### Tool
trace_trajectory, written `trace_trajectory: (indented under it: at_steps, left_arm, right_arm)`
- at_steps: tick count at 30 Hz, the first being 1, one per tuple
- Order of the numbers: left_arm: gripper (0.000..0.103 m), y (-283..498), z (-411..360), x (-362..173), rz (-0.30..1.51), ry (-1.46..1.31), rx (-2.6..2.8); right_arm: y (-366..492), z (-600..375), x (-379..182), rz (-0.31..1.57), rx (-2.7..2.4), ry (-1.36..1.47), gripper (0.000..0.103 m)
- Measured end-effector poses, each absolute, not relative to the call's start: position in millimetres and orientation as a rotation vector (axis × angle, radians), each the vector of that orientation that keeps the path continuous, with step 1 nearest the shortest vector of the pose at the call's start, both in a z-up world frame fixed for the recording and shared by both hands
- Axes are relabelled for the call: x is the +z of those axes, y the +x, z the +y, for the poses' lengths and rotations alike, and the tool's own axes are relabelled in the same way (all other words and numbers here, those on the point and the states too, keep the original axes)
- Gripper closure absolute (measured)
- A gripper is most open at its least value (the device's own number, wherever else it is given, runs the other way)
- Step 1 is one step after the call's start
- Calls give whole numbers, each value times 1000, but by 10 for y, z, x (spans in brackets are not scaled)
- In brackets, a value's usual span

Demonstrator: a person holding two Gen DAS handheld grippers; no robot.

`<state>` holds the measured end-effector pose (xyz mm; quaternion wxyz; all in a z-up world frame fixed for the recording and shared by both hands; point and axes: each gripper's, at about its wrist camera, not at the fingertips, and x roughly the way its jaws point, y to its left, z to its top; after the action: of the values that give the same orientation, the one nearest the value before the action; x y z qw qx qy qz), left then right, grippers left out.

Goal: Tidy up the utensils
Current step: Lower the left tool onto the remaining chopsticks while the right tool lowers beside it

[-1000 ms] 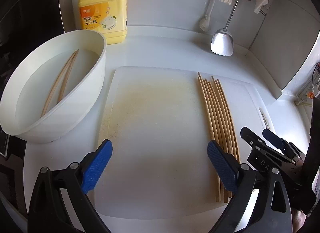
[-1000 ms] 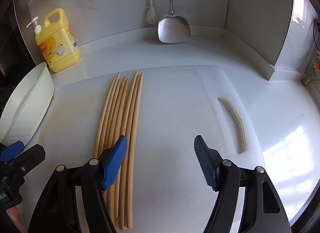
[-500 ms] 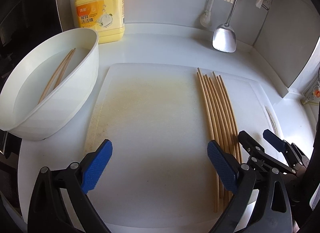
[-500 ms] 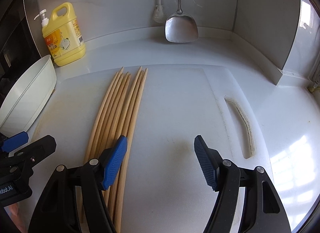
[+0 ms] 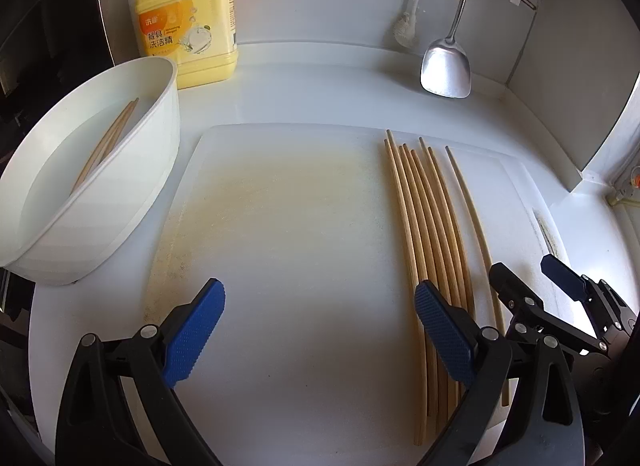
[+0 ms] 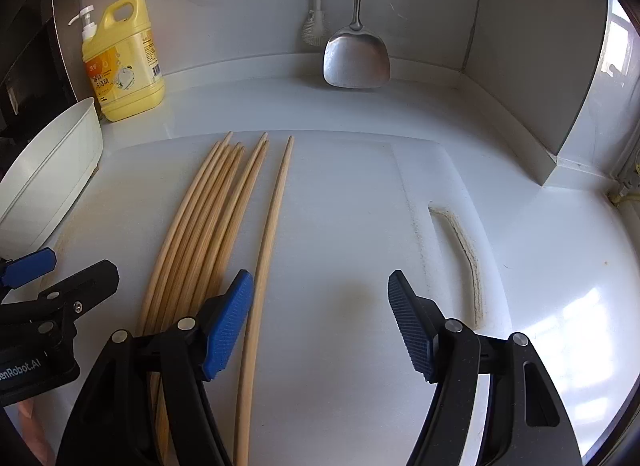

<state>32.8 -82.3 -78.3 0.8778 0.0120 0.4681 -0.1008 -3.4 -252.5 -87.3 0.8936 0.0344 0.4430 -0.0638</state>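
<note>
Both claws wide, empty: left claw (image 5: 316,330), right claw (image 6: 320,326). Chopsticks (image 6: 208,225) bundled on cutting board (image 5: 280,225), one stray chopstick (image 6: 268,234) just beside, board's handle-slot side. Board centre bare; basin (image 5: 132,169) touches its far-side edge.

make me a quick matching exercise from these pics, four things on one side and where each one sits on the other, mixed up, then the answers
Things:
1. yellow detergent bottle
2. metal spatula
3. lone chopstick
4. pair of chopsticks

Places:
A. inside the white basin
B. on the cutting board, set apart to the right of the bundle of chopsticks
C. standing by the back wall, behind the basin
D. hanging against the back wall, blade down near the counter

Pairs: 1-C, 2-D, 3-B, 4-A
</note>
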Motion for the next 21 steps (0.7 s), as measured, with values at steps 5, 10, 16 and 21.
trace_trajectory:
  at_steps: [5, 10, 16, 21]
  left_arm:
    - [9, 346, -889, -827, 980, 32, -214]
    - [9, 365, -961, -869, 979, 49, -215]
    - [8, 402, -1008, -959, 985, 69, -206]
    - [7, 415, -1017, -963, 968, 63, -195]
  right_arm:
    - [-57, -2664, -879, 912, -151, 82, 37]
    - [-87, -2704, -891, 908, -144, 70, 37]
    - [-136, -2769, -898, 905, -138, 95, 37]
    - [-131, -2776, -907, 904, -124, 112, 37]
